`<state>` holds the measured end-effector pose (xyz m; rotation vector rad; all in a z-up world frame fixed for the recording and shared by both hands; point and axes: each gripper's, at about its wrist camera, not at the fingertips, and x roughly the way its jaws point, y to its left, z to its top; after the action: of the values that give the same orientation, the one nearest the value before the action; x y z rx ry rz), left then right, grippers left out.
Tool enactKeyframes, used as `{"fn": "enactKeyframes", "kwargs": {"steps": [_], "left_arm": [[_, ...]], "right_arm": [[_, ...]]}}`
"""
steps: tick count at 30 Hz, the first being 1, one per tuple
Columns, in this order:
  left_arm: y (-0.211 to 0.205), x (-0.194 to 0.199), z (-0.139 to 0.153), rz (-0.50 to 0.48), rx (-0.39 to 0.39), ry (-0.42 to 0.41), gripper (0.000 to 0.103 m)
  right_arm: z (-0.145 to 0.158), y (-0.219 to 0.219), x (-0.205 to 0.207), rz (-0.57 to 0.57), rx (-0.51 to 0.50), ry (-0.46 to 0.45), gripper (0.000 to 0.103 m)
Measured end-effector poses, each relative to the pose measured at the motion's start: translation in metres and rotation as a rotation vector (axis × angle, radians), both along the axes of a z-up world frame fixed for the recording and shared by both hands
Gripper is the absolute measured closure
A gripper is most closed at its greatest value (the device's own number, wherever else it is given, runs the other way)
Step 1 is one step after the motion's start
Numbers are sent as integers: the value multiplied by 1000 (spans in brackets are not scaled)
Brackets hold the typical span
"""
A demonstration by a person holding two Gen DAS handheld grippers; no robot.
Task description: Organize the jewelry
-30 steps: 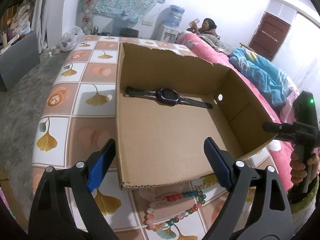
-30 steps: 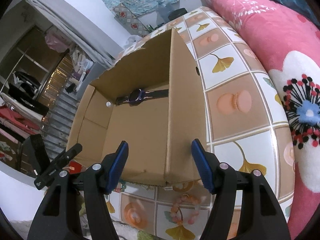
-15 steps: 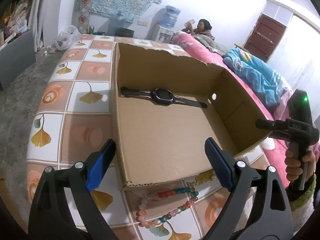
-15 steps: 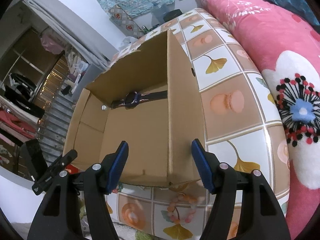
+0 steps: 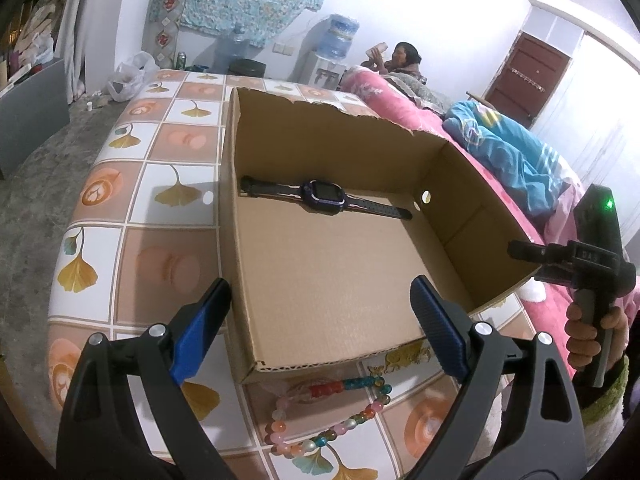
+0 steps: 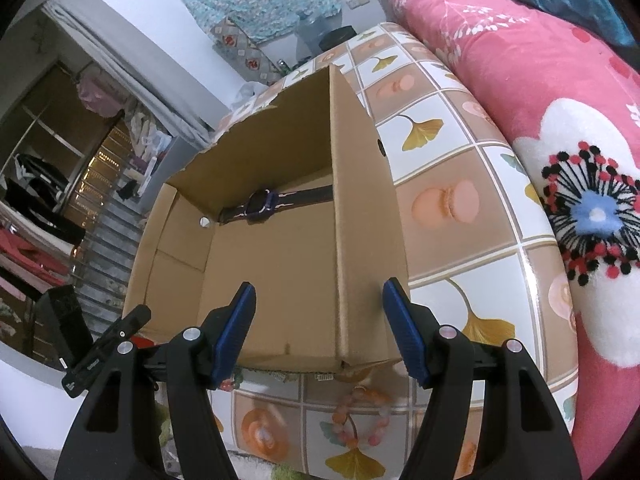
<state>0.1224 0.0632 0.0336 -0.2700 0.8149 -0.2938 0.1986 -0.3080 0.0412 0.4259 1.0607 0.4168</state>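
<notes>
Matt cardboard box (glossy tablecloth)

Pink floral quilt along right side of tiled table. Blue blanket bunched on top of quilt. Water dispenser against far white wall, spare water bottle on floor beside it. Person seated behind quilt. Brown door at far right. White plastic bag at table's far corner.

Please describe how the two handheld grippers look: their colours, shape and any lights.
Both the left gripper and right gripper have black plastic arms with silver rivets and ribbed blue pads. The right one's black pistol handle shows a green light.
</notes>
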Motion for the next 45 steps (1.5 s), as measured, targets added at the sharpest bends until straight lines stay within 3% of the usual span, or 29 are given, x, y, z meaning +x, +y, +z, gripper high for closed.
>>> {"fn": "enactKeyframes", "kwargs": {"steps": [11, 32, 40, 45], "left_arm": [[0, 0, 1, 7, 3, 2, 16], [-1, 4, 0, 25, 11, -4, 16], [-2, -6, 6, 49, 65, -61, 15], [8, -22, 17, 74, 39, -121, 15]], "right_arm": [[3, 6, 1, 1, -13, -15, 31], [4, 8, 6, 3, -7, -16, 31], [4, 0, 2, -22, -19, -31, 31], [7, -8, -4, -47, -14, -52, 29]]}}
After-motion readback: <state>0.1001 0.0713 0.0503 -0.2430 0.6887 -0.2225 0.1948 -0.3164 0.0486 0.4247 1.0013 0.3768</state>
